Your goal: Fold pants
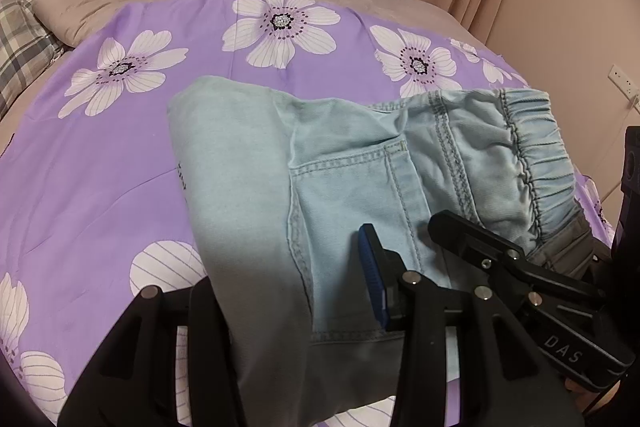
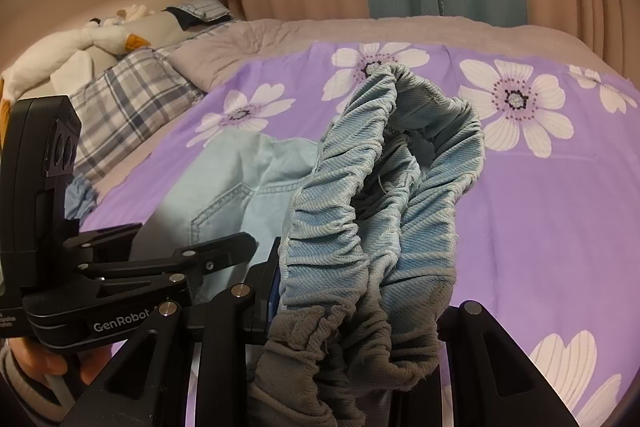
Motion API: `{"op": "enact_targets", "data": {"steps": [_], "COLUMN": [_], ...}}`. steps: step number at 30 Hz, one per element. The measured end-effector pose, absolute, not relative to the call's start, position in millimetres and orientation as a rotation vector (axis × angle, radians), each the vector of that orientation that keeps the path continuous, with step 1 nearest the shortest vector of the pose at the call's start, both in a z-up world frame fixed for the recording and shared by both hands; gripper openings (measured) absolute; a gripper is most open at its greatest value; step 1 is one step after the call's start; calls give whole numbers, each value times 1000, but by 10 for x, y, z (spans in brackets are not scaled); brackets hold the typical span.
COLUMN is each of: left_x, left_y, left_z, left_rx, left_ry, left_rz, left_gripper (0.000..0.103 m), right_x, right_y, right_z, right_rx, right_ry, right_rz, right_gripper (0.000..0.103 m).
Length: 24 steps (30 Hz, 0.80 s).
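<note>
The light blue denim pants (image 1: 360,179) lie on the purple floral sheet (image 1: 120,163) that covers the bed. In the left wrist view, the long axis runs roughly left to right across the frame: the elastic waistband (image 1: 536,155) points toward the right edge, and a folded-over leg section forms the rounded left end. A back pocket (image 1: 352,211) with contrast stitching faces up in the middle of the garment. The fabric is pale, washed denim; the waistband is tightly gathered and ribbed.

The left gripper (image 1: 296,299) has cloth passing between its fingers, with the blue pad (image 1: 372,279) of one finger pressed against the denim. The jaws stand closed down onto the pants fabric.

In the right wrist view, the right gripper (image 2: 360,327) has a bunched section of the waistband (image 2: 384,195) between its fingers, raised above the sheet. The jaws are closed against the gathered elastic. The left gripper body (image 2: 120,287) sits just beside it.

A plaid pillow (image 2: 132,95) and a stuffed goose toy (image 2: 80,43) lie at the head of the bed.
</note>
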<state>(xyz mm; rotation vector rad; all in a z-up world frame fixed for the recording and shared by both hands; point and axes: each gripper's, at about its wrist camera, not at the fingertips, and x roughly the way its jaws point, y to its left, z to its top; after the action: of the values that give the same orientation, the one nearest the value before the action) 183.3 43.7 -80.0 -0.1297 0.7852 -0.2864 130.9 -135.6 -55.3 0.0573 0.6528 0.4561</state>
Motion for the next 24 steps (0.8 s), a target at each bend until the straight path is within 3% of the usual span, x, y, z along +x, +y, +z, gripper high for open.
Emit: {"op": "enact_targets", "data": {"steps": [24], "left_x": [2005], "left_y": [408], "left_z": [-910], "left_rx": [-126], "left_ry": [812], "left_rz": [-279], "left_gripper": [42], "right_x": [1433], "right_y": [-1361], "right_z": [-667], "right_rx": [71], "right_ry": [669], "right_rz": [456], "right_gripper": [33]}}
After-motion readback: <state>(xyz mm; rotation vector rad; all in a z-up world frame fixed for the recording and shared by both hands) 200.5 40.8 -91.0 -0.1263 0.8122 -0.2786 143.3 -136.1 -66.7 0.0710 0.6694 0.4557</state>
